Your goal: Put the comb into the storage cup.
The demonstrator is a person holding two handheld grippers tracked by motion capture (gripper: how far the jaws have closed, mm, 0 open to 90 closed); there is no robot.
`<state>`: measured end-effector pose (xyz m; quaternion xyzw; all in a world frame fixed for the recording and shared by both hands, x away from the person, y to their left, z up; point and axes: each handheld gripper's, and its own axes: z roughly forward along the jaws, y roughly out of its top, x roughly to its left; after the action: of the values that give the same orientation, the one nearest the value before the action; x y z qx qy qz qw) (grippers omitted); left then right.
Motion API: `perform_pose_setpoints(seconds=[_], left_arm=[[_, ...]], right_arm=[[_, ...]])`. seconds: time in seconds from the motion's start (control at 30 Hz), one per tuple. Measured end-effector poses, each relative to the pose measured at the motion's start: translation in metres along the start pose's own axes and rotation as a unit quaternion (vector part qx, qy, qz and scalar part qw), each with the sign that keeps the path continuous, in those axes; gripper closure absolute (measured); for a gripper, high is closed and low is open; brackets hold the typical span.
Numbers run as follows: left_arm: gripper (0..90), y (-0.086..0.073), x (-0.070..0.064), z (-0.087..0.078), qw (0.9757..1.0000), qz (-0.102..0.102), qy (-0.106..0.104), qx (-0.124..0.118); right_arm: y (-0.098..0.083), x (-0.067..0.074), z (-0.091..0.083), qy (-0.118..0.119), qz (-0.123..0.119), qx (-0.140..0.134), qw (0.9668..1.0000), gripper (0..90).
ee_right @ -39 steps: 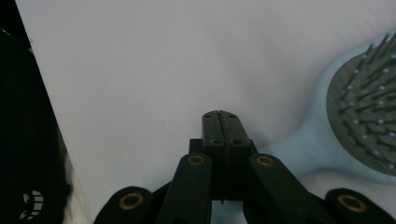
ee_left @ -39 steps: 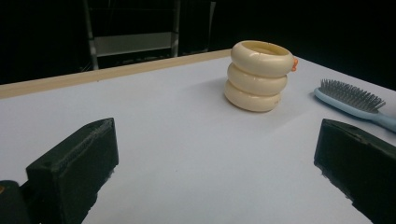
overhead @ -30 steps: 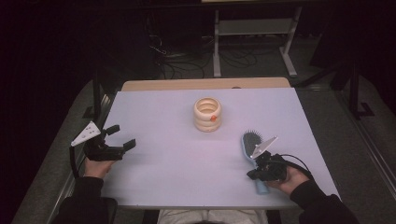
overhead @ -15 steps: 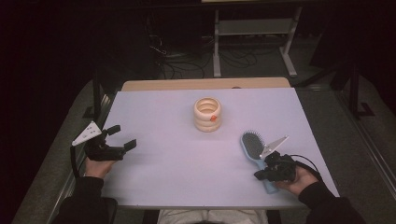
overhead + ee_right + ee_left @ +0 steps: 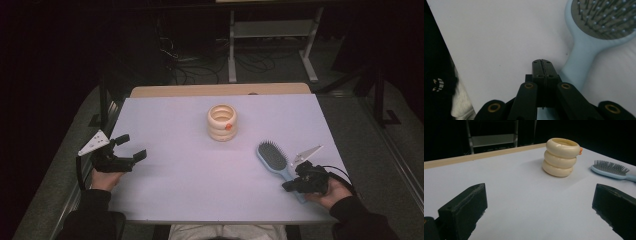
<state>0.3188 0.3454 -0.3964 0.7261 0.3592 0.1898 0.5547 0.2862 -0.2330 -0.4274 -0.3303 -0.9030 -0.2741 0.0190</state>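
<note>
Right tool (image 5: 289,186): jaws shut, empty, over the brush (image 5: 274,159) handle, near right.
Left tool (image 5: 131,148): jaws wide apart, empty, near left.
Ring stack (image 5: 222,122): worktop (image 5: 175,165) centre, far.

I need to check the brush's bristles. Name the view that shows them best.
Right gripper view: the brush is closest there, each bristle distinct. The high view shows the whole brush small; the left gripper view shows it side-on, handle cut off.

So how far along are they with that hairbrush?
Nothing looks done: the blue hairbrush lies flat on the table, apart from the ringed cream holder. In hand: the right gripper, shut and empty, sits over its handle. Gripping the brush remains. The left gripper waits open.
</note>
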Motion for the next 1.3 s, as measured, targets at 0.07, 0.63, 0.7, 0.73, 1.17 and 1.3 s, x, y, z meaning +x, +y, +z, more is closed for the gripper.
perform_pose_setpoints(seconds=[0.07, 0.63, 0.7, 0.73, 1.17, 1.3], left_arm=[[0.0, 0.0, 0.0, 0.0, 1.0, 0.002, -0.001, 0.002], [0.0, 0.0, 0.0, 0.001, 1.0, 0.002, -0.002, 0.003], [0.0, 0.0, 0.0, 0.001, 1.0, 0.003, -0.002, 0.003], [0.0, 0.0, 0.0, 0.001, 1.0, 0.003, -0.002, 0.003], [0.0, 0.0, 0.0, 0.001, 1.0, 0.003, -0.002, 0.003], [0.0, 0.0, 0.0, 0.001, 1.0, 0.003, -0.003, 0.003]], right_arm=[[-0.003, -0.003, -0.002, -0.002, 0.004, -0.001, 1.0, 88.9], [-0.02, -0.02, -0.016, -0.012, 0.036, -0.024, 0.999, 88.9], [-0.02, -0.021, -0.017, -0.014, 0.038, -0.025, 0.9989, 88.9], [-0.02, -0.021, -0.017, -0.016, 0.039, -0.025, 0.9988, 88.9], [-0.025, -0.025, -0.021, -0.028, 0.052, -0.031, 0.9978, 88.9], [-0.025, -0.024, -0.021, -0.032, 0.051, -0.028, 0.9978, 88.9]])
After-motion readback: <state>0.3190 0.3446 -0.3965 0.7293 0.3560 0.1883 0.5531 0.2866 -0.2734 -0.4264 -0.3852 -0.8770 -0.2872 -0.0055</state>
